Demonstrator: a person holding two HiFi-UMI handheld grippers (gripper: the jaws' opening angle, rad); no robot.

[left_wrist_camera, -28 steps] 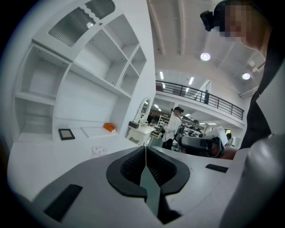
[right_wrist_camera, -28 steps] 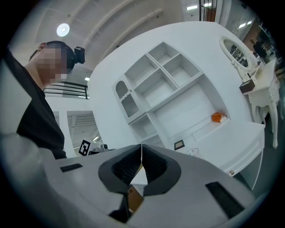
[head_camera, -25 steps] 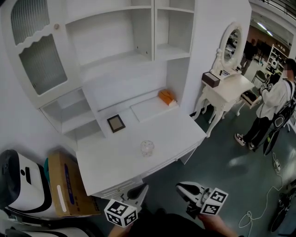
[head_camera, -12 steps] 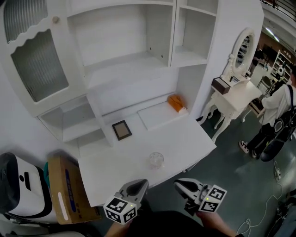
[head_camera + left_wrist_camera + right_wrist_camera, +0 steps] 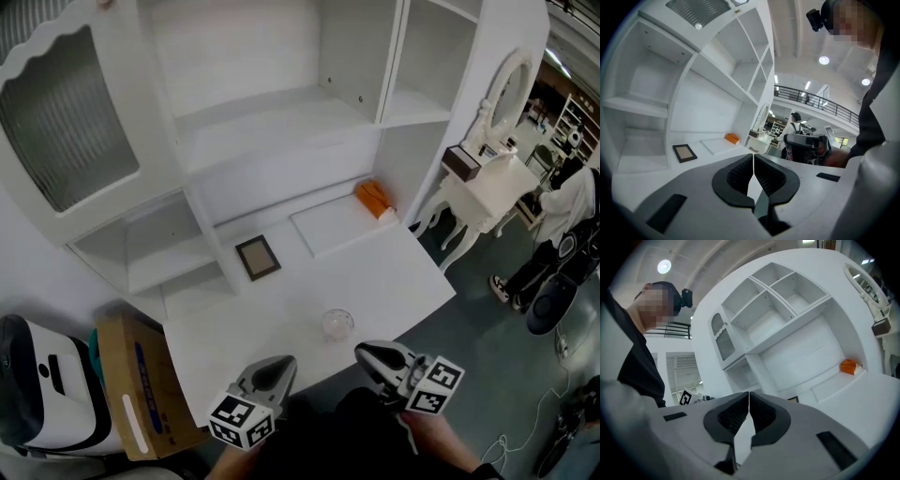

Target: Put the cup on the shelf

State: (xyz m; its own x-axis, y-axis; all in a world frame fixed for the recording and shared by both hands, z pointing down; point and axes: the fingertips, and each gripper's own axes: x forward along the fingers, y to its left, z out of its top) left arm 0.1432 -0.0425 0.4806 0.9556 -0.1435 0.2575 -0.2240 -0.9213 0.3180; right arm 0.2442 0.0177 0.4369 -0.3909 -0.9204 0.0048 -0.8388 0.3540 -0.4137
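A small clear glass cup (image 5: 337, 324) stands upright near the front edge of the white desk (image 5: 281, 309). Above the desk rises the white shelf unit (image 5: 272, 117), its open compartments bare. My left gripper (image 5: 278, 364) is shut and empty, just short of the desk's front edge and left of the cup. My right gripper (image 5: 363, 351) is also shut and empty, close to the cup's right front. In the left gripper view the jaws (image 5: 753, 158) meet with nothing between them; the right gripper view shows its jaws (image 5: 749, 398) the same. Neither gripper view shows the cup.
A small picture frame (image 5: 257, 257) and an orange object (image 5: 375, 199) lie at the desk's back. A cardboard box (image 5: 141, 384) and a white machine (image 5: 42, 394) stand left of the desk. At the right are a white dressing table (image 5: 483, 183) with a mirror and a person (image 5: 574, 202).
The view has closed in on the desk. The cup now lies much nearer both grippers, which have come forward together and stayed shut.
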